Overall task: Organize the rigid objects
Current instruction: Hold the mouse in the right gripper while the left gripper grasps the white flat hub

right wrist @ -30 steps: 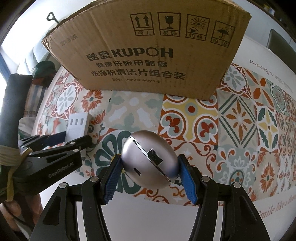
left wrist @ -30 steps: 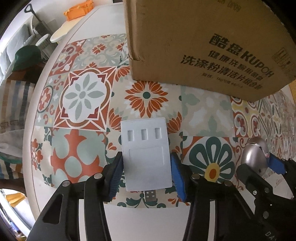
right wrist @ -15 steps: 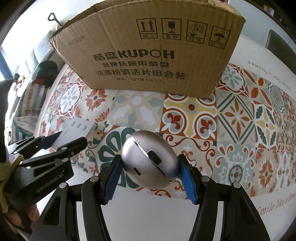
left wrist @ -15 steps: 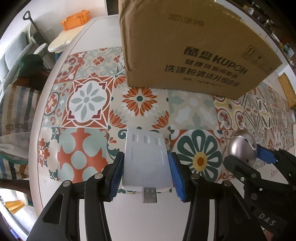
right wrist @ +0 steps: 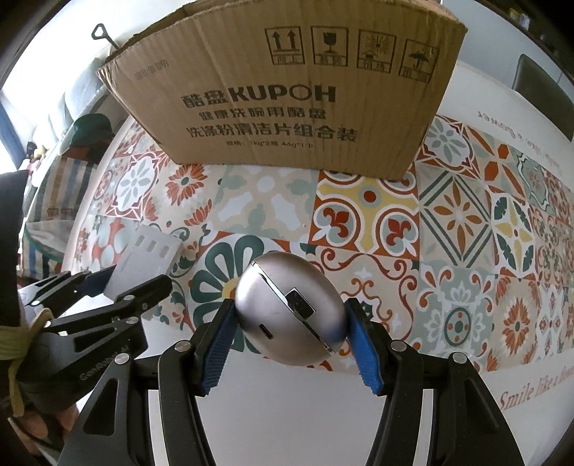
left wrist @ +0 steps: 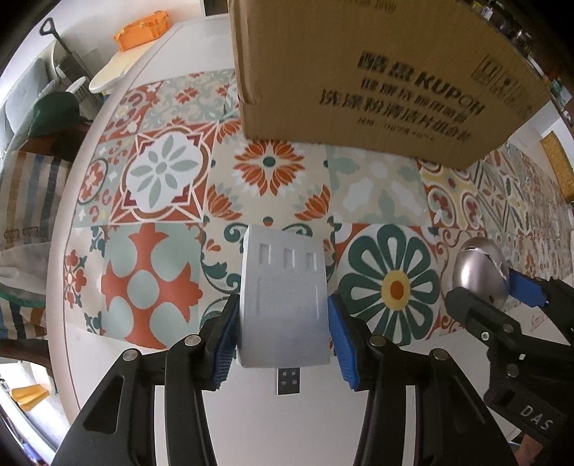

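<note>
My left gripper is shut on a flat white USB hub, its blue pads pressing both long sides; the metal plug sticks out toward me. The hub is lifted and tilted over the patterned tablecloth. My right gripper is shut on a silver egg-shaped case with a small port and a seam facing the camera. The silver case also shows at the right of the left wrist view, and the white hub at the left of the right wrist view. A large brown cardboard box stands behind both.
The round table has a white rim near me and a tiled-pattern cloth. Beyond its far left edge are a striped bag, a green cap and an orange basket.
The left gripper has lifted the white hub off the cloth and tipped its far end up, and the box looks lower in its view. The right gripper and silver case have stayed put.
</note>
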`<state>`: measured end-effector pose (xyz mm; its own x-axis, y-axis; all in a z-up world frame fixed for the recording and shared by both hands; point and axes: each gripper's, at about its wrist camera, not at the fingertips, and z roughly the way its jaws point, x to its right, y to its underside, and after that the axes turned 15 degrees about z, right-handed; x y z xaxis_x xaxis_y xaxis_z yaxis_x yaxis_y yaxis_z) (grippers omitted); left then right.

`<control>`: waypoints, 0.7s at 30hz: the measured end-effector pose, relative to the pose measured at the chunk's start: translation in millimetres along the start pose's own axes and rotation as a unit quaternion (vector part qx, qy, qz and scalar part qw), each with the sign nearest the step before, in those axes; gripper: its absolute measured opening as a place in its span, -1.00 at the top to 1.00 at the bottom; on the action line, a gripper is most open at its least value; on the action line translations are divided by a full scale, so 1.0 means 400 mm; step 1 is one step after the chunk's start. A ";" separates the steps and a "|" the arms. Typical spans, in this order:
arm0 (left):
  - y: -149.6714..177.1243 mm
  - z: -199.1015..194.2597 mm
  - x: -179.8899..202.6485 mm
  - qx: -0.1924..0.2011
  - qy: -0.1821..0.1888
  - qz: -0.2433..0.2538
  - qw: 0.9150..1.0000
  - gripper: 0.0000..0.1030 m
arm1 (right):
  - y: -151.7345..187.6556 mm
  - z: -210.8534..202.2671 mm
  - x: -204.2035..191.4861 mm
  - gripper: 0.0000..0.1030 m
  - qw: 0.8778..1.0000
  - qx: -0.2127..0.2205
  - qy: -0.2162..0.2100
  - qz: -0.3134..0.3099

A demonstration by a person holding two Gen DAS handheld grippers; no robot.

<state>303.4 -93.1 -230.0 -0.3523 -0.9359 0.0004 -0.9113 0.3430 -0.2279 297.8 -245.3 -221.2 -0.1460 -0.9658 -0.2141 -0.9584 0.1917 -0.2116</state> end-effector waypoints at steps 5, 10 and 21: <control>0.001 0.017 0.002 -0.007 -0.005 0.003 1.000 0.12 | 0.003 0.009 0.002 -0.17 1.000 -0.006 0.000 0.001; 0.010 0.017 0.011 -0.008 -0.009 0.005 1.000 0.11 | 0.002 0.014 0.001 -0.17 1.000 -0.009 -0.001 0.002; -0.031 0.047 0.006 -0.011 -0.019 0.013 1.000 0.08 | 0.001 0.022 0.003 -0.17 1.000 -0.014 -0.003 0.004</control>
<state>317.9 -101.2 -245.3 -0.3681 -0.9288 -0.0431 -0.9062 0.3688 -0.2067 299.4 -245.0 -229.9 -0.1523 -0.9631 -0.2218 -0.9638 0.1944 -0.1823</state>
